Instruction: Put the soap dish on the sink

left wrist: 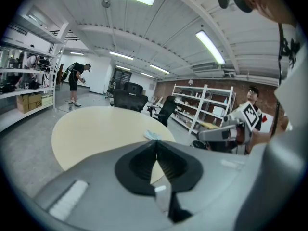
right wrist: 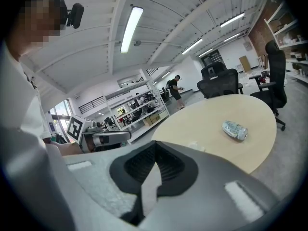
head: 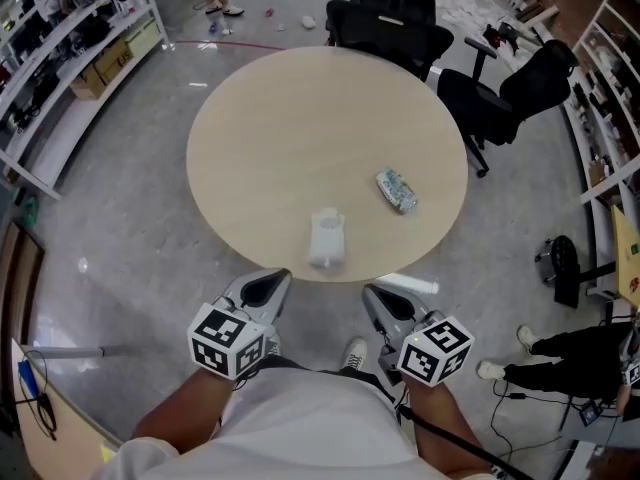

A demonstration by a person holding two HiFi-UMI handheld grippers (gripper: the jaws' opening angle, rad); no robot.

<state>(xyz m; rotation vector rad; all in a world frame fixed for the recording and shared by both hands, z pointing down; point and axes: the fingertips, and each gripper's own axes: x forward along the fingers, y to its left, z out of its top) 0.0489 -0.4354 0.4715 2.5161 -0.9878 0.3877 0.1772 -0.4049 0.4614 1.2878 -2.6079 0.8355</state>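
Note:
On the round beige table [head: 300,128] a small white boxy object [head: 327,238] lies close to the near edge; whether it is the soap dish or the sink I cannot tell. A crumpled green-white packet [head: 397,190] lies to its right, and shows again in the right gripper view as the packet [right wrist: 235,130]. My left gripper [head: 268,286] and right gripper [head: 385,303] hover side by side just short of the table edge, close to my body. Both are shut with nothing between the jaws. The left gripper [left wrist: 155,143] and the right gripper [right wrist: 155,146] point over the table.
Black office chairs [head: 395,23] stand behind the table and at its right [head: 510,93]. Shelving racks [head: 60,38] line the left side and the right wall. A person [head: 590,353] sits or crouches at lower right, and another stands far back [left wrist: 76,81].

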